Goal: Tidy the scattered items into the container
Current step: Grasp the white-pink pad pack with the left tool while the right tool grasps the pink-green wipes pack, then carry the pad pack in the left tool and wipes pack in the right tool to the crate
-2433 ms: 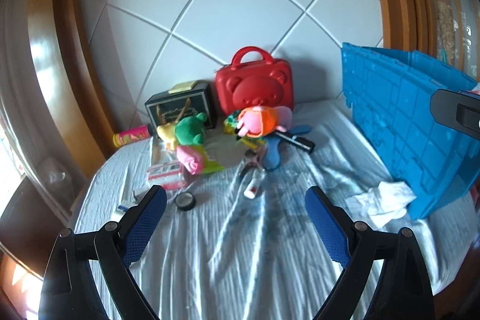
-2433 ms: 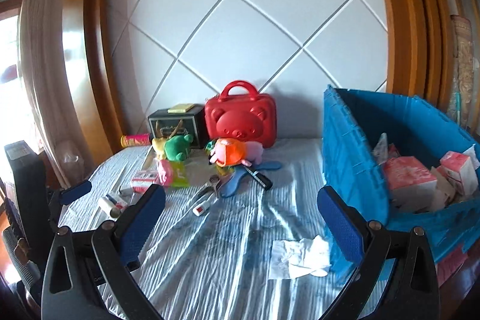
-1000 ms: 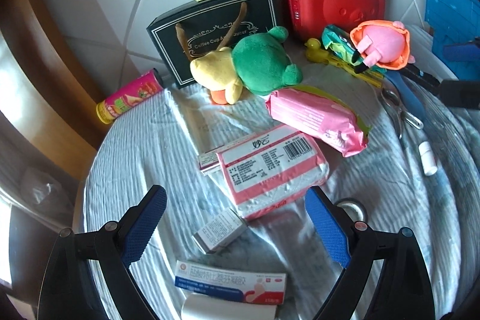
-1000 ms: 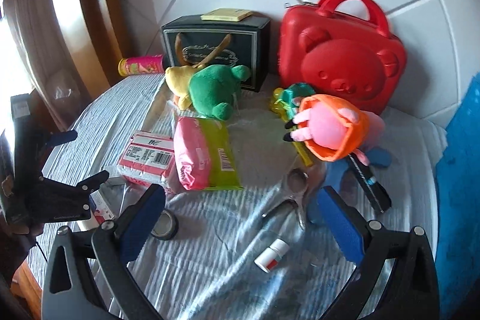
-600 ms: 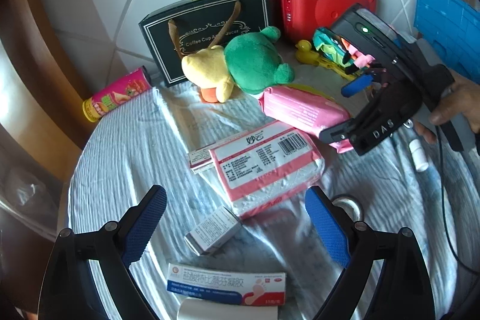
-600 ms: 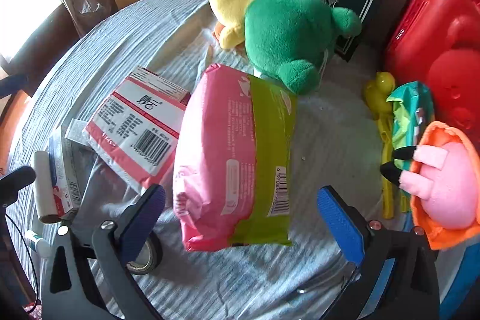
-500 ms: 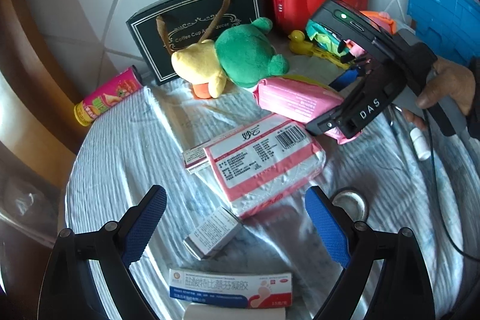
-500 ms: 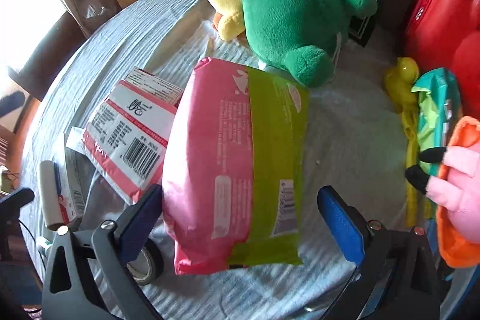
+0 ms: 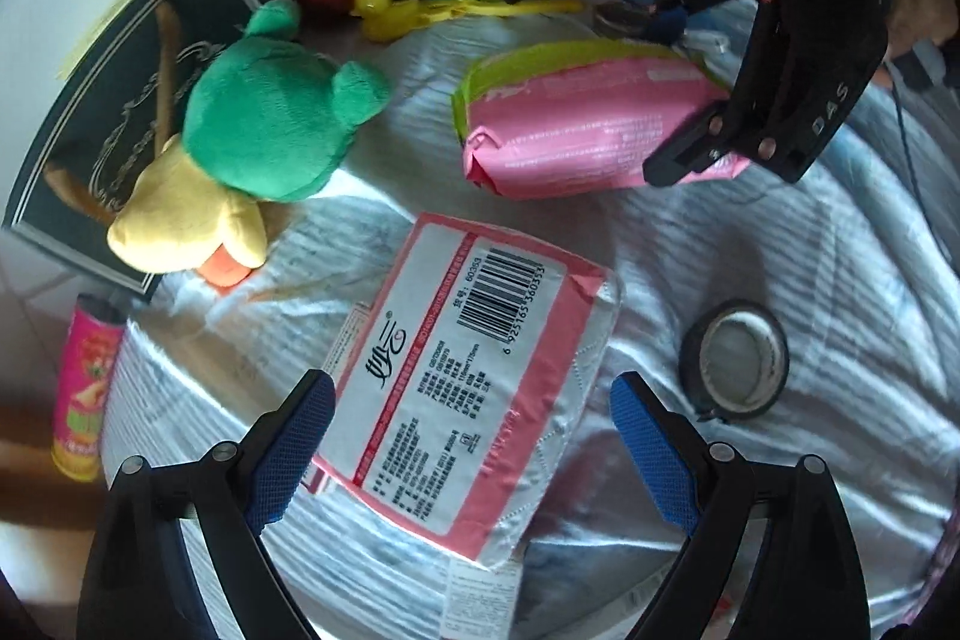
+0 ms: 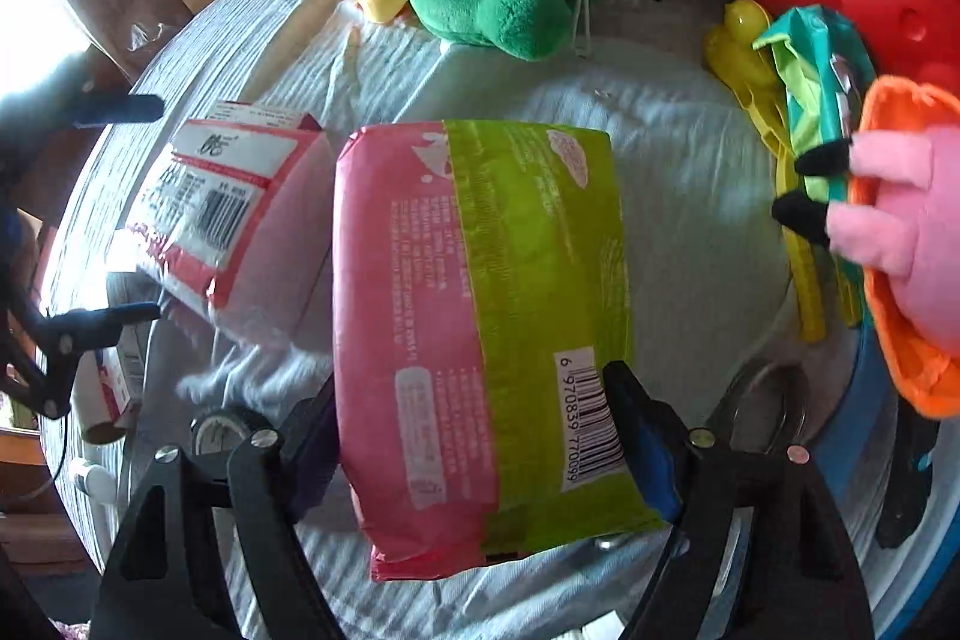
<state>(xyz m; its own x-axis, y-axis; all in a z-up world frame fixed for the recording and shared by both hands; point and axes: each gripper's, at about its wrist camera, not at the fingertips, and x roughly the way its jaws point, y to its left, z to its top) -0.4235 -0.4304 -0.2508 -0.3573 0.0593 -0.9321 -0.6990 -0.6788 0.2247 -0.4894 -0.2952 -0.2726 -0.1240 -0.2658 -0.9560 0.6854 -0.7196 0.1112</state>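
pack clamped in jaws, bedspread beside

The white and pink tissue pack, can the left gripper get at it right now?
Probably yes: the left gripper is open right above the white and pink tissue pack, with nothing lying over it.

Bright daylight from the window side (left), glare on the sheet; fisheye-bent, blurred edges

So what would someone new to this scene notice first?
Probably the pink and green packet, front and centre, with the right gripper closing its jaws on the near end. Beside it lies a pink and white barcoded pack, which the left gripper straddles with open jaws.
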